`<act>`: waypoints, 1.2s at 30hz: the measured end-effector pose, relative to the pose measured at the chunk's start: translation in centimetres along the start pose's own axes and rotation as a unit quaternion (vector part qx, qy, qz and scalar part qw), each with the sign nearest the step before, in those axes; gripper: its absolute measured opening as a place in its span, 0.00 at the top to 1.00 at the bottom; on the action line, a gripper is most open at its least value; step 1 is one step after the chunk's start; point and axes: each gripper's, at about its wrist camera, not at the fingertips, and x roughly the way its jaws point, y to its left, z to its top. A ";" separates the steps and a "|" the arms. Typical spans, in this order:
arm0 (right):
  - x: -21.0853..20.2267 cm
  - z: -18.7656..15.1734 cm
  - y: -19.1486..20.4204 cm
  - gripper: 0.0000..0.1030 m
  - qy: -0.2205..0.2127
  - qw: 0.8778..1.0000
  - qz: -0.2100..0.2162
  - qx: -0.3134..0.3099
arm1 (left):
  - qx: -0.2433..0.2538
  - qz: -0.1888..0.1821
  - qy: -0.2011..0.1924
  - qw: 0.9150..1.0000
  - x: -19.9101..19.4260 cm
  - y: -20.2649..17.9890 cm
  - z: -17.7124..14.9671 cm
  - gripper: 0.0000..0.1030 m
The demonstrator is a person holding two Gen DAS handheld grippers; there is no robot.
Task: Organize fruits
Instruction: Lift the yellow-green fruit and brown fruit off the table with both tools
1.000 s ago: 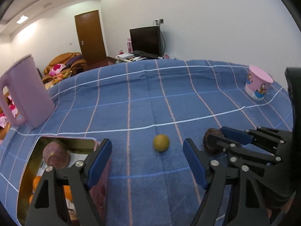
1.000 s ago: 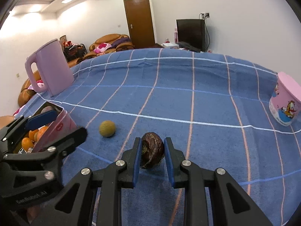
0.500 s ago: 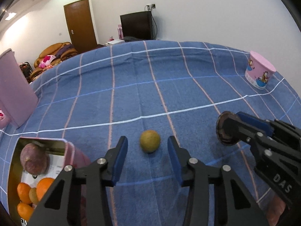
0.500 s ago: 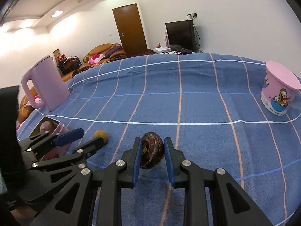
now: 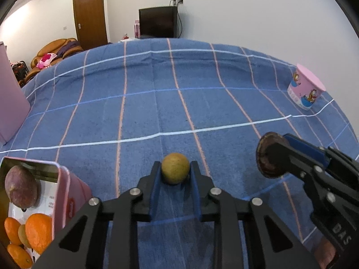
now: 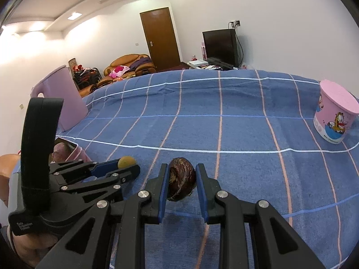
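Note:
A small yellow-green fruit (image 5: pixel 175 170) rests on the blue checked cloth, and my left gripper (image 5: pixel 175 176) is shut on it, blue pads pressing both sides. In the right wrist view that fruit (image 6: pixel 127 161) peeks out past the left gripper's fingers (image 6: pixel 116 174). My right gripper (image 6: pixel 182 179) is shut on a dark brown wrinkled fruit (image 6: pixel 181 178), held just above the cloth. The left wrist view shows that dark fruit (image 5: pixel 268 157) at the right. A pink tin box (image 5: pixel 65 192) at the lower left holds a purple fruit (image 5: pixel 20 189) and several oranges (image 5: pixel 38 232).
A pink lidded cup (image 5: pixel 305 88) stands at the cloth's far right, and the same cup (image 6: pixel 335 117) shows in the right wrist view. A lilac kettle (image 6: pixel 64 103) stands at the left. Beyond the table lie a sofa, a door and a television.
The left gripper has moved forward and down to the yellow-green fruit and its jaws have closed from wide apart onto it. The right gripper has kept its hold on the dark fruit.

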 end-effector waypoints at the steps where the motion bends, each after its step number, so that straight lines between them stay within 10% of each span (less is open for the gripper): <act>1: 0.0 0.0 0.0 0.75 -0.001 1.000 0.000 0.001 | 0.000 0.000 -0.005 1.000 -0.3 0.0 -0.1 0.75; 36: -3.2 -0.5 1.8 0.75 -0.083 0.995 -0.028 -0.041 | 0.018 0.016 -0.120 0.992 -5.9 -0.9 -2.3 0.75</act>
